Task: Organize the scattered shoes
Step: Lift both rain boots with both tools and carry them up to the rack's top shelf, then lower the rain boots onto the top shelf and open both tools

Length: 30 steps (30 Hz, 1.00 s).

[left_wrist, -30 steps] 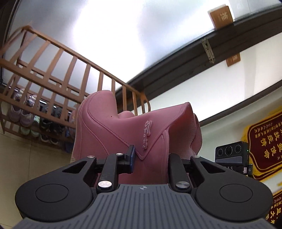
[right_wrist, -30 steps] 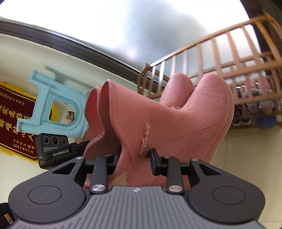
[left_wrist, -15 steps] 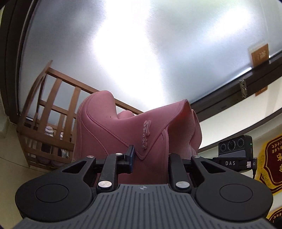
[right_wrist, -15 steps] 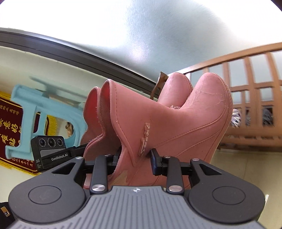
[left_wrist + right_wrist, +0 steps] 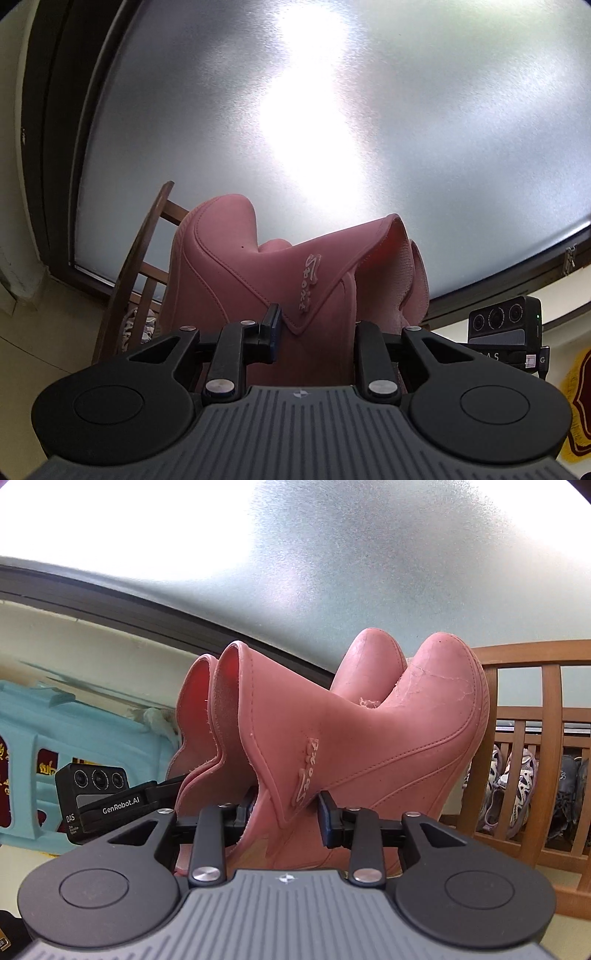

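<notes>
Left gripper (image 5: 314,332) is clamped on a pink boot (image 5: 258,280), both fingers pressed against its shaft. Right gripper (image 5: 286,812) grips the second pink boot (image 5: 369,746) the same way. The two boots are held side by side, touching, toes pointing away, in front of frosted glass (image 5: 406,129). A wooden rack (image 5: 524,760) stands far right, with sneakers (image 5: 517,786) on its shelf. A blue stool (image 5: 92,738) lies far left.

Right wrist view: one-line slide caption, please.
Right hand-held gripper clamps a pink boot beside its mate, with a wooden shoe rack to the right.
</notes>
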### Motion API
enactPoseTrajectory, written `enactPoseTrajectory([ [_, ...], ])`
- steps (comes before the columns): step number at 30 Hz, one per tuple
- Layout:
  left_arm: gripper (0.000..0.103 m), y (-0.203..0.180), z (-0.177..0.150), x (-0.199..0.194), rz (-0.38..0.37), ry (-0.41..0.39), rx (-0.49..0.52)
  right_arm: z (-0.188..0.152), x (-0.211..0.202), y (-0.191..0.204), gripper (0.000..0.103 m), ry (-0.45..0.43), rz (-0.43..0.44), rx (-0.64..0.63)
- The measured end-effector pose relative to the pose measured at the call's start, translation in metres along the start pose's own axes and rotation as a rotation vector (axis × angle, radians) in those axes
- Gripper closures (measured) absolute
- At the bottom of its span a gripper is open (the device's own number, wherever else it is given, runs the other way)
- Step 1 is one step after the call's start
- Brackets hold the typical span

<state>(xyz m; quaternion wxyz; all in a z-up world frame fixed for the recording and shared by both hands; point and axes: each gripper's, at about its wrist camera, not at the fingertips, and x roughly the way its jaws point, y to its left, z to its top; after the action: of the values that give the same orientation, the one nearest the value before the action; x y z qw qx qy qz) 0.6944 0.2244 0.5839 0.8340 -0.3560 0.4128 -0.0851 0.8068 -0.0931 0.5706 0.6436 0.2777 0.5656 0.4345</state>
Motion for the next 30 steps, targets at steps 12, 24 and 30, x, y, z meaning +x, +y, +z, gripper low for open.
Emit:
enactPoseTrajectory([
  [12,0.078,0.032,-0.007,-0.001,0.018,-0.033,-0.133,-0.014,-0.004,0.02,0.057,0.003,-0.011,0.006],
  [24,0.062,0.021,-0.007,-0.026,0.041,-0.115,-0.113,-0.03,-0.022,0.029,0.051,-0.068,-0.08,0.04],
  [30,0.058,-0.005,-0.007,-0.055,0.068,-0.252,-0.034,-0.032,-0.022,0.014,0.05,-0.128,-0.073,0.061],
])
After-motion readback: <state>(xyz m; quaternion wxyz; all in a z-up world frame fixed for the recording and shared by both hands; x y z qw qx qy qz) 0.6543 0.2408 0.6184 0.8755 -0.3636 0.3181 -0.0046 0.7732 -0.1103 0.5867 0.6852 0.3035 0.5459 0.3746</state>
